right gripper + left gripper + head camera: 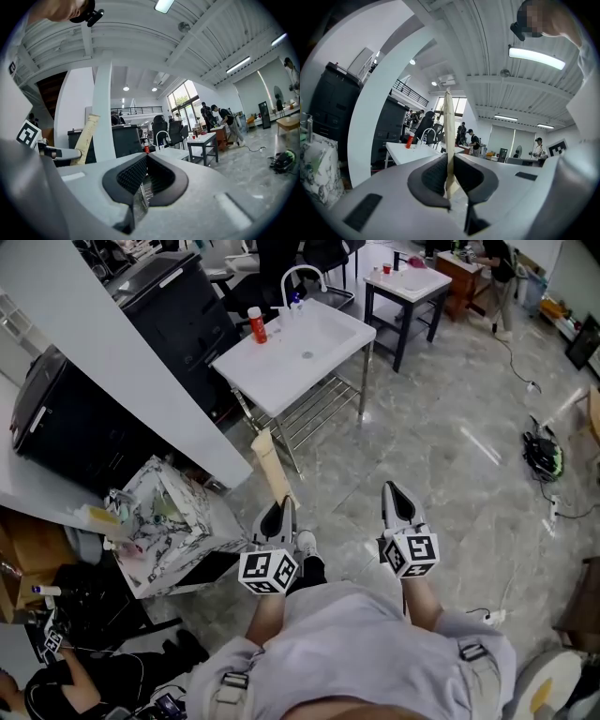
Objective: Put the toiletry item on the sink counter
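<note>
The toiletry item (272,465), a single long, flat, cream-coloured pack, is clamped at its lower end between the jaws of the left gripper (278,507), in the air above the grey floor (450,465) and well apart from the sink counter (281,367). Its long axis runs on from the jaw tips towards that counter, with the free end raised. The left gripper view shows it only edge-on, as a thin upright strip. The right gripper view shows its broad face, leaning to the right. There are two grippers. The right gripper (392,488) holds nothing, and its jaws are closed tip to tip. The one white sink counter carries one curved faucet (300,277) and one red bottle (257,324) at its back edge. Only the head view shows the basin from above and the patterned bag (164,521) at the left.
</note>
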{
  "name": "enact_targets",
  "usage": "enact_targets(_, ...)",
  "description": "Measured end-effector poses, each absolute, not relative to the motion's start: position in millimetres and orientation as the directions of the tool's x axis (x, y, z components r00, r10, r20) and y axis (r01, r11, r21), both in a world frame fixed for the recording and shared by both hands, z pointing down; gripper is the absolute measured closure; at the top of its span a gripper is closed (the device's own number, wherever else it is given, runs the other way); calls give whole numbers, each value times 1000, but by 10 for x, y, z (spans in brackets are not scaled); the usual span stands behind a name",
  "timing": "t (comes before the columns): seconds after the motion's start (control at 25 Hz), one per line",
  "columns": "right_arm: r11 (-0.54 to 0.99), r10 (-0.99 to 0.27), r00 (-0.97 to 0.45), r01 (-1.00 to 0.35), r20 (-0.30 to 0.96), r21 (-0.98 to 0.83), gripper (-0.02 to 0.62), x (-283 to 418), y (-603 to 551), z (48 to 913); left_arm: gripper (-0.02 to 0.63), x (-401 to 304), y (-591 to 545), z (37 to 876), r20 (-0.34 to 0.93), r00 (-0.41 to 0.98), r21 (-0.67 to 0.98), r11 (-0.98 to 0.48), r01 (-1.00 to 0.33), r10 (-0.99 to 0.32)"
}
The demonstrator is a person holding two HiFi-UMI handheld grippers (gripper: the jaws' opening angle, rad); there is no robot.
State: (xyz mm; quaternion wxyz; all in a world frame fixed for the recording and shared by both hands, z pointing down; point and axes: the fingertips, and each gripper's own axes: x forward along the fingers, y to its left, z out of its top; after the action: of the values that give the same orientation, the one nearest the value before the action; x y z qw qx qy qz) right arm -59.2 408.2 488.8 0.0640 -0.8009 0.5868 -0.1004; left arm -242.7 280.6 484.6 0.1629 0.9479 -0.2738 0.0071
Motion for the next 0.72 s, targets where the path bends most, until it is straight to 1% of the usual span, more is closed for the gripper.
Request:
enact_targets(0.32,-314,-949,304,-928,80,-201,591,-360,3173,4839,574,-2192,1863,4794,76,855,301,-806,-510,-512)
enact_targets(0.72,-323,-946,316,-920,66,-221,591,-251,1870,4776,574,-2110,590,4727,86,860,284,-815,-506,-503)
